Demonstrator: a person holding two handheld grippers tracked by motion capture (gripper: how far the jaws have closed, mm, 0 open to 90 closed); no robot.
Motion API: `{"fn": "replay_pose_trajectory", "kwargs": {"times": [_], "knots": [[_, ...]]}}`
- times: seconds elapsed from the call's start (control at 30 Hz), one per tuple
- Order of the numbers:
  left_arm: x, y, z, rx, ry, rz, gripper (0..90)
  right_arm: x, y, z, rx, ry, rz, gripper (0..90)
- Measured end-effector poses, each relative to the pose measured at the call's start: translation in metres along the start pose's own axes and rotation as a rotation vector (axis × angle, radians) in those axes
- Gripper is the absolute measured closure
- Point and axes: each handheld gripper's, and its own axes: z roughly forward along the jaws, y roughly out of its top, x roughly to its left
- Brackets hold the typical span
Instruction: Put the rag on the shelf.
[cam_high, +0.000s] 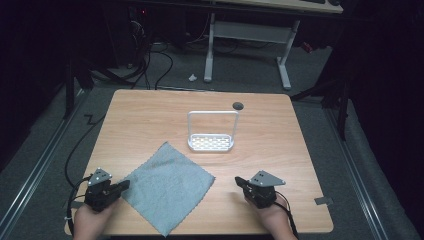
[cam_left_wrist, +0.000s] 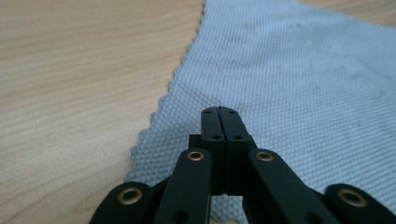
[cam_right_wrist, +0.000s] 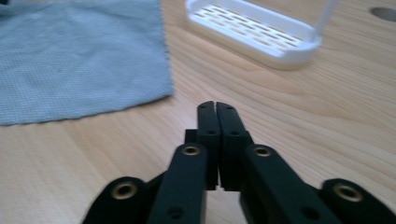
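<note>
Left gripper (cam_high: 124, 185) is clenched empty at the grey cloth's (cam_high: 167, 186) zigzag edge; right gripper (cam_high: 239, 180) likewise clenched, bare table (cam_high: 280, 145) around it.

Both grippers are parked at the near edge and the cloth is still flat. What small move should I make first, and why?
Probably open the left gripper first. Its fingers are pressed together with nothing between them, already over the near left corner of the grey cloth, which lies flat and unheld on the table. The right gripper is also shut, over bare wood beside the cloth.
</note>
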Motion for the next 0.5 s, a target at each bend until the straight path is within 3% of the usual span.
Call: {"fn": "replay_pose_trajectory", "kwargs": {"times": [0.03, 0.13, 0.2, 0.27, 0.37, 0.5], "knots": [[-0.001, -0.001, 0.001, 0.015, -0.001, 0.011, 89.8, 0.0, 0.0, 0.0, 0.0, 0.0, 0.0, 90.0], [-0.007, -0.004, 0.003, 0.049, 0.028, 0.072, 89.8, 0.014, 0.007, 0.009, 0.006, 0.06, -0.032, 90.0], [-0.01, -0.005, 0.001, 0.057, 0.037, 0.092, 89.8, 0.029, 0.013, 0.021, 0.022, 0.108, -0.069, 90.0], [-0.014, -0.007, -0.001, 0.062, 0.034, 0.102, 89.8, 0.034, 0.015, 0.026, 0.031, 0.127, -0.078, 90.0], [-0.023, -0.013, -0.005, 0.074, -0.027, 0.12, 89.8, 0.052, 0.02, 0.044, 0.078, 0.171, -0.129, 90.0], [-0.033, -0.016, -0.006, 0.085, -0.07, 0.149, 89.7, 0.058, 0.02, 0.053, 0.111, 0.18, -0.161, 90.0]]}}
